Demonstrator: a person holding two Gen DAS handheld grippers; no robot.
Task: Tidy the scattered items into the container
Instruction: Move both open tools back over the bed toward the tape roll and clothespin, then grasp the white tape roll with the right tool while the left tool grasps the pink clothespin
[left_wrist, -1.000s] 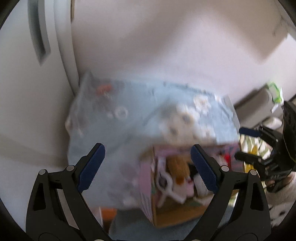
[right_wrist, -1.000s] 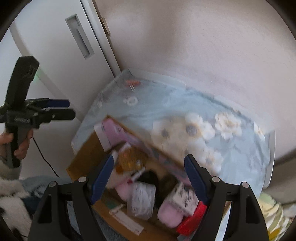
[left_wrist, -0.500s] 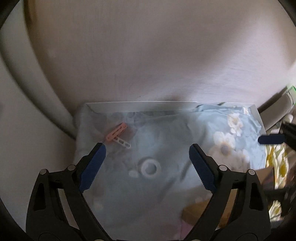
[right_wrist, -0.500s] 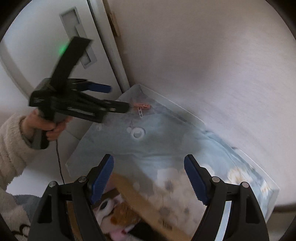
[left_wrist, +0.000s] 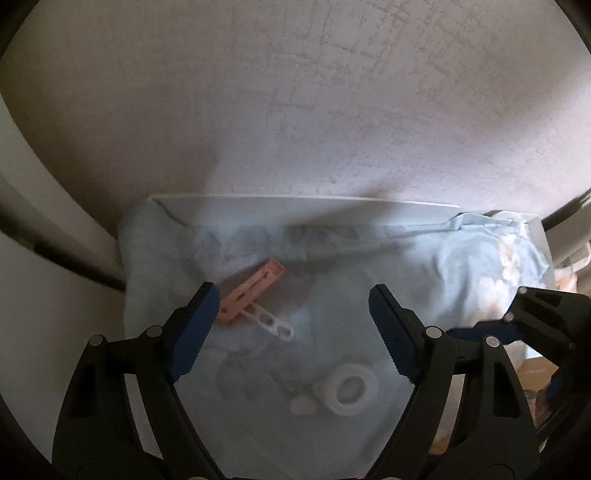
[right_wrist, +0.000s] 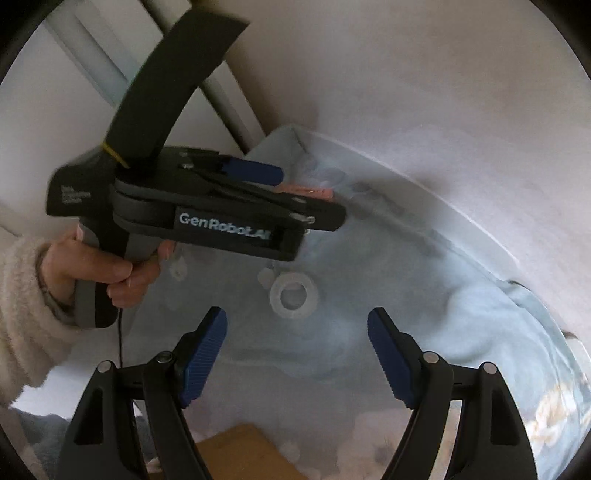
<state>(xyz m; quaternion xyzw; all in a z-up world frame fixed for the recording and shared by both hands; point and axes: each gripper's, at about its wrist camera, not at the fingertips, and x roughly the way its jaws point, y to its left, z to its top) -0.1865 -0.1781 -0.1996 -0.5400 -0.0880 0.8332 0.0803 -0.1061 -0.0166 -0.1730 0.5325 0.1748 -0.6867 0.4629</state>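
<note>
Lying on the pale blue cloth (left_wrist: 369, 295) near the wall: pink clothes peg (left_wrist: 255, 291) with a white peg (left_wrist: 269, 323) touching it, white ring (left_wrist: 351, 389) nearer. Closing around nothing yet, left gripper (left_wrist: 291, 325) tilted down over both pegs, probably lining up the pink one. Spread and empty above the ring (right_wrist: 293, 293), right gripper (right_wrist: 295, 354), cardboard container (right_wrist: 243, 448) at the bottom edge.

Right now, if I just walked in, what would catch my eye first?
Probably the black left gripper held in a person's hand, its blue-tipped jaws closing over a pink clothespin that lies on a pale blue flowered cloth. Nearer, a white ring rests on the same cloth, ahead of the open right gripper.
</note>
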